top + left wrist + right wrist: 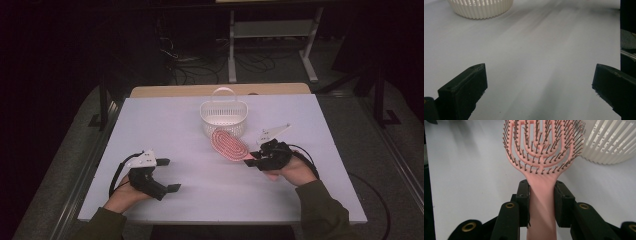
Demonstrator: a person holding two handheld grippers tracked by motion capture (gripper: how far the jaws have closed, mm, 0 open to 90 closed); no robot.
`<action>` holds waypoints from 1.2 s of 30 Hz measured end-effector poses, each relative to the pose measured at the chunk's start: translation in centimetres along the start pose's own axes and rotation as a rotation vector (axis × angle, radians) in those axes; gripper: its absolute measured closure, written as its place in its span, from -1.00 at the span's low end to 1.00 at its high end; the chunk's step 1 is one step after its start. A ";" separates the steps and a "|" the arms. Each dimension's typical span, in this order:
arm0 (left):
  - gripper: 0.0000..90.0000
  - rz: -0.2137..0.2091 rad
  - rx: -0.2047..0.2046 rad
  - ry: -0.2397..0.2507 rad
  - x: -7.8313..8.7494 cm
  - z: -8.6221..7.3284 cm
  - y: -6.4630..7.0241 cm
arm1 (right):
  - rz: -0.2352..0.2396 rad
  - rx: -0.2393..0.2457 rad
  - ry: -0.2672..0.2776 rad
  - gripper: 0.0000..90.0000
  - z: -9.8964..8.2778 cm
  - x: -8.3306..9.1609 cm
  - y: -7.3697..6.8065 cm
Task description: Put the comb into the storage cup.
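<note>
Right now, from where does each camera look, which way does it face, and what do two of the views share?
High view: above the person's side, facing forward and down on the table; both forearms, the left gripper and the right gripper show.
Left gripper view: rides the left gripper, low over the table; its open jaws frame bare tabletop, the basket ahead.
Right gripper view: rides the right gripper, looking along the pink hairbrush it clamps by the handle.
Shared: the white basket appears in all three.
</note>
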State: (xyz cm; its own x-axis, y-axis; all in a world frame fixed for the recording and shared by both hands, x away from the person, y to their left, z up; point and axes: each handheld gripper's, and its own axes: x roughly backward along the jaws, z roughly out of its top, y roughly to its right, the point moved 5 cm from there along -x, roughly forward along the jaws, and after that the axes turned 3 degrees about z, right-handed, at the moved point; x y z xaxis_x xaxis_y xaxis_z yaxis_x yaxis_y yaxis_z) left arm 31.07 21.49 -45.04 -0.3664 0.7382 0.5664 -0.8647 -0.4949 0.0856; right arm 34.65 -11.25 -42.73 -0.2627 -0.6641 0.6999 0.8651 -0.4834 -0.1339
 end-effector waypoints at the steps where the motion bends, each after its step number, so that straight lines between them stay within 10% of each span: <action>1: -1.00 -0.001 0.001 0.001 0.0 0.0 0.0 | -0.001 0.002 0.006 0.52 0.1 0.0 0.0; 36: -1.00 -0.040 0.016 0.045 -1.7 3.1 -0.4 | -0.022 0.024 0.084 0.52 2.0 0.1 -0.3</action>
State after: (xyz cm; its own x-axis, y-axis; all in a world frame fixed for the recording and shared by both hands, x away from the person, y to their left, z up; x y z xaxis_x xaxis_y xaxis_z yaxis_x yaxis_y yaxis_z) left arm 33.11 19.08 -43.52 -0.3474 0.7774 0.5244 -0.8735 -0.4717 0.1206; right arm 35.20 -10.00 -41.24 -0.3154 -0.6996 0.6411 0.8686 -0.4850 -0.1019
